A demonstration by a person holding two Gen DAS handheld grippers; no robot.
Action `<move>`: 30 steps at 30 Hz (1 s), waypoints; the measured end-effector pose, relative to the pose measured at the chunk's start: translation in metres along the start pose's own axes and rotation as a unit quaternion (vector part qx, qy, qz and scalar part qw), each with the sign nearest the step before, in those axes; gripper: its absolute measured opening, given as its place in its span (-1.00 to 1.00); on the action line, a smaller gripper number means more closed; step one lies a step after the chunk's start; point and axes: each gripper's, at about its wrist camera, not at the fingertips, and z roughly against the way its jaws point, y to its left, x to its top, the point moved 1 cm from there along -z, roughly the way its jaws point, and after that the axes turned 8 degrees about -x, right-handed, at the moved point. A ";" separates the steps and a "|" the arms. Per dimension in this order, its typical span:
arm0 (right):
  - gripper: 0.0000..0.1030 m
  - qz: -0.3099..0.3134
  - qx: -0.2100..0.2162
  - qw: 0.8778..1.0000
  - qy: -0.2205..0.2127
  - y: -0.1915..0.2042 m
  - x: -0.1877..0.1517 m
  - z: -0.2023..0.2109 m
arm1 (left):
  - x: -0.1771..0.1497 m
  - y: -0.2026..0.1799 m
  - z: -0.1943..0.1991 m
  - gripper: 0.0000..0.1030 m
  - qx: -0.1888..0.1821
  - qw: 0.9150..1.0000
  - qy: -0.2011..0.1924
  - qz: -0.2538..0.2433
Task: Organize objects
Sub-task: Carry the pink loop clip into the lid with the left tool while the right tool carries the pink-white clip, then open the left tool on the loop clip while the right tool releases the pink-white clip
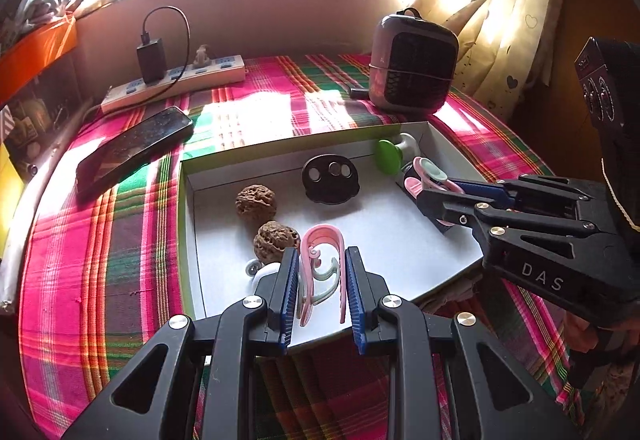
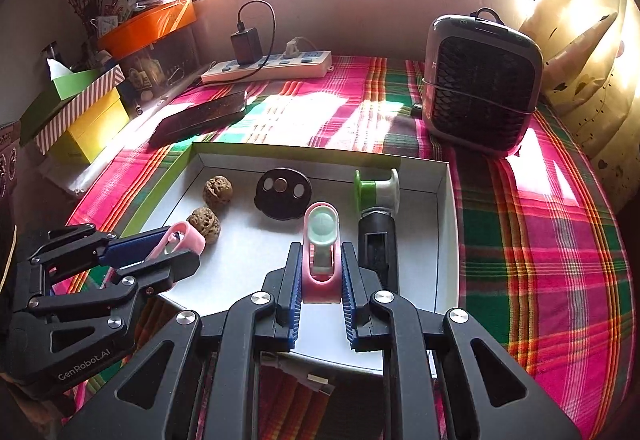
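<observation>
A shallow white box lies on the plaid cloth. My left gripper is shut on a pink clip with a pale green curl, over the box's near left part. Over the near right part, my right gripper is shut on a second pink clip with a mint round pad. In the box lie two walnuts, a black disc with holes, a green-and-white spool and a black tube.
A dark phone lies left of the box. Behind it sits a power strip with a charger plugged in. A small fan heater stands at the back right. Stacked boxes line the left edge.
</observation>
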 end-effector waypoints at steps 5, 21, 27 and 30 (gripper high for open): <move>-0.65 0.001 0.005 1.000 0.012 0.000 0.005 -0.013 | 0.002 0.004 -0.009 -0.59 0.001 1.000 0.009 0.002; -0.65 0.013 0.001 0.999 0.036 0.004 0.011 -0.038 | 0.007 0.009 -0.028 -0.59 0.019 0.999 0.024 -0.014; -0.65 0.023 -0.009 0.999 0.040 0.006 0.011 -0.044 | 0.006 0.011 -0.036 -0.58 0.020 0.999 0.038 -0.013; -0.65 0.023 -0.010 0.999 0.038 0.006 0.011 -0.044 | 0.005 0.012 -0.035 -0.58 0.017 0.999 0.036 -0.010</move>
